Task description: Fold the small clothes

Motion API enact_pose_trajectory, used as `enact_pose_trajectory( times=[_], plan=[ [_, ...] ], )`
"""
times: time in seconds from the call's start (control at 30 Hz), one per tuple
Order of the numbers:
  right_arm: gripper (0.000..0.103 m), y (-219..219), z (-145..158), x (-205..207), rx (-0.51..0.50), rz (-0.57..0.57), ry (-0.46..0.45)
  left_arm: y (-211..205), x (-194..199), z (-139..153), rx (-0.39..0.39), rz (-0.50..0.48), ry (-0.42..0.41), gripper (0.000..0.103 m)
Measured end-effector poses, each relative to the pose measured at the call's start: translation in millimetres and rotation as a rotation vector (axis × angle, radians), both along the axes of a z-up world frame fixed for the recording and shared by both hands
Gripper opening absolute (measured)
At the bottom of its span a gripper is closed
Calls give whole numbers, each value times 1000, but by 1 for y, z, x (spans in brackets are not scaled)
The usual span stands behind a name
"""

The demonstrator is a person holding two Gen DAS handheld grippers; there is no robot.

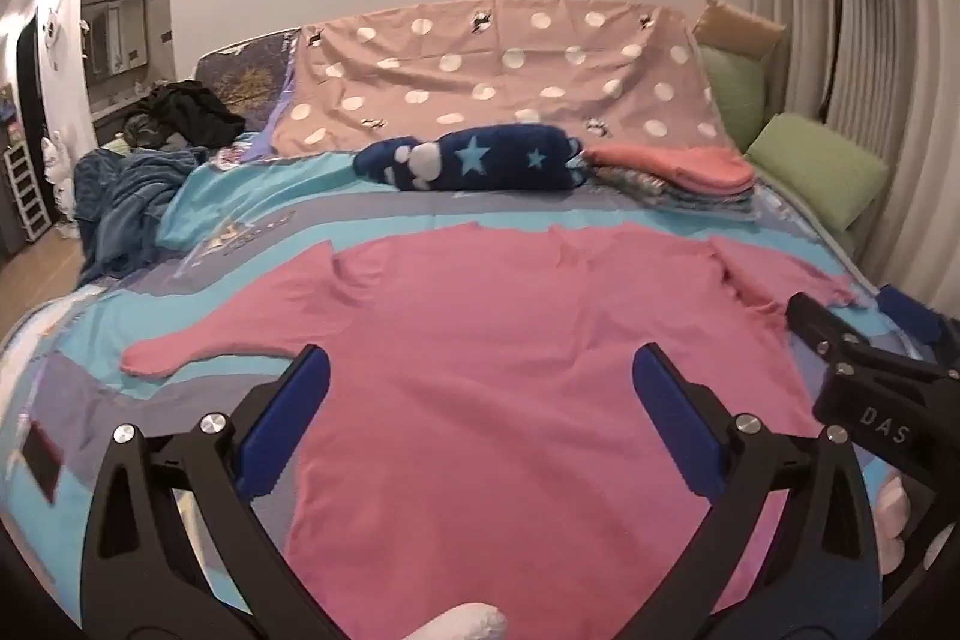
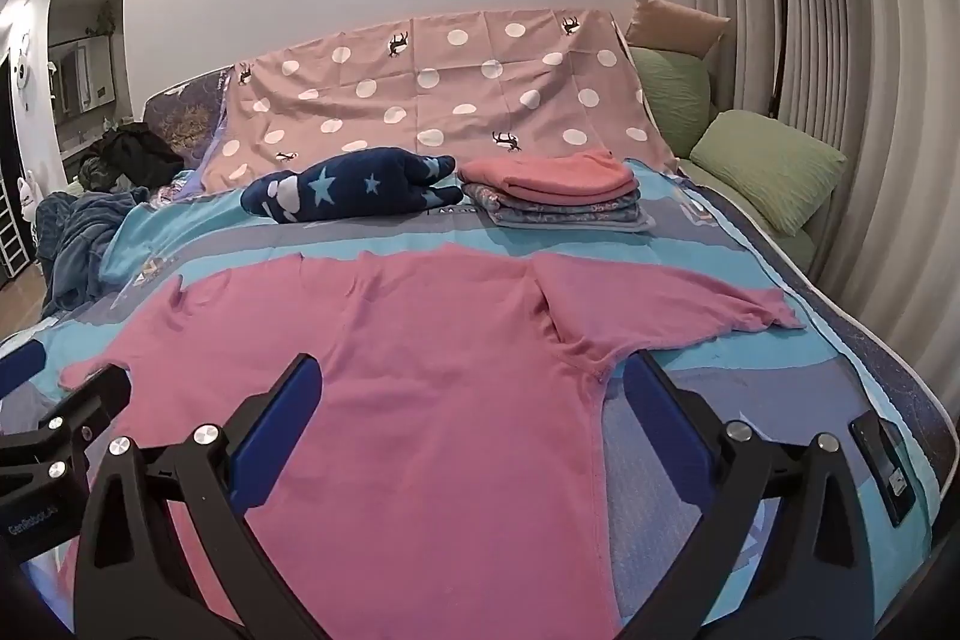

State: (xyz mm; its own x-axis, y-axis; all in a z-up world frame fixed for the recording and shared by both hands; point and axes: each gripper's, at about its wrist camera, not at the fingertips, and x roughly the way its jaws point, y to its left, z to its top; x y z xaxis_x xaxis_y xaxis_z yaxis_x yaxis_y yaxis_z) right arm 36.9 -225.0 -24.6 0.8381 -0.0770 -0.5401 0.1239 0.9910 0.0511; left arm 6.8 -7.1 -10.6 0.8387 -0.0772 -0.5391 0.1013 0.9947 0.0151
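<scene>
A pink long-sleeved shirt point(image 1: 510, 370) point(image 2: 420, 370) lies spread flat on the bed, sleeves out to both sides. My left gripper point(image 1: 480, 376) hovers open over its lower left part, nothing between the blue pads. My right gripper point(image 2: 471, 388) hangs open above the shirt's right side seam, near the armpit, and holds nothing. In the left wrist view the right gripper point(image 1: 852, 334) shows at the right edge. A stack of folded clothes point(image 2: 558, 190) point(image 1: 678, 175) with a pink piece on top lies further back.
A dark blue star-patterned plush point(image 2: 354, 187) point(image 1: 474, 160) lies beside the stack. A pink dotted sheet point(image 2: 438, 94) covers the headboard. Green pillows point(image 2: 768, 166) sit at the right, a rumpled blue blanket point(image 1: 126, 196) at the left. A dark phone-like object point(image 2: 885, 466) lies near the bed's right edge.
</scene>
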Motion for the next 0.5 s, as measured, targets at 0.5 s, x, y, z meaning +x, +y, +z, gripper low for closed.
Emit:
enact_pose_trajectory(
  times=[0.5],
  plan=[
    [102,21,5,-26,-2,6,-12,2,2,-7,1,-10,10,101]
  ],
)
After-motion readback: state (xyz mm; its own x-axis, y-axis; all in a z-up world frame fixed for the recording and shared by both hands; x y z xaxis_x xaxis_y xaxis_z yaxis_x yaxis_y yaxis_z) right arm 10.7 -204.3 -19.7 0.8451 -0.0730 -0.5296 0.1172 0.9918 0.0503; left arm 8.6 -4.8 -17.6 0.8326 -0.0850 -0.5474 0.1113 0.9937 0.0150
